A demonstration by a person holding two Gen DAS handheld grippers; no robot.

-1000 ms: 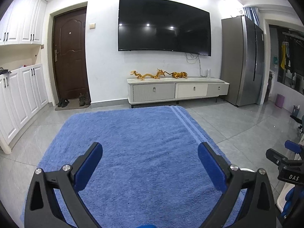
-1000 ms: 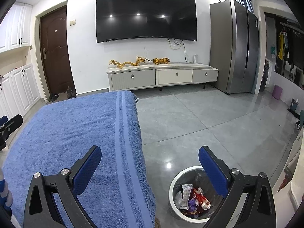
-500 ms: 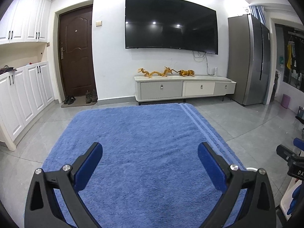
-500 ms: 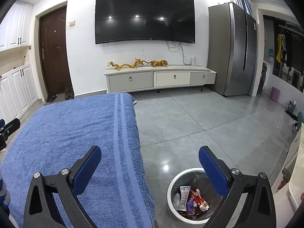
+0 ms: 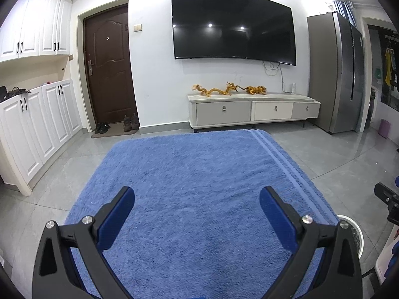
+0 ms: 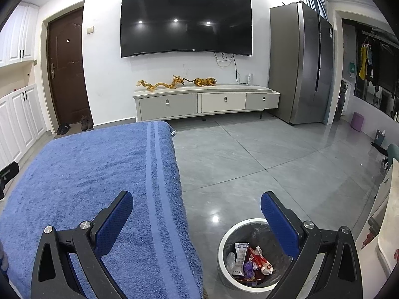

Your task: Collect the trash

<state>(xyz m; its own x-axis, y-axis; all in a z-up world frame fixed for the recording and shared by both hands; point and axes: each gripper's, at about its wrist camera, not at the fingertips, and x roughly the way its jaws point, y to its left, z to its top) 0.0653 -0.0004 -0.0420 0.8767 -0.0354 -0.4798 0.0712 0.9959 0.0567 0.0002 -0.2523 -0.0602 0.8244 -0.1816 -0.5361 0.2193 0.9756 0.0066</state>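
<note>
A round white-rimmed trash bin stands on the grey floor right of a table covered by a blue towel. It holds several wrappers. My right gripper is open and empty, above the towel's right edge and the bin. My left gripper is open and empty above the blue towel, which shows no trash. The bin's rim shows at the lower right of the left wrist view, behind the right finger.
A white TV cabinet with gold dragon figures stands under a wall TV. A grey fridge is at the right. A brown door and white cupboards are at the left. A purple bin is far right.
Both views have shifted slightly, the left one panning so the room moves right in frame. Both grippers stay open and empty.
</note>
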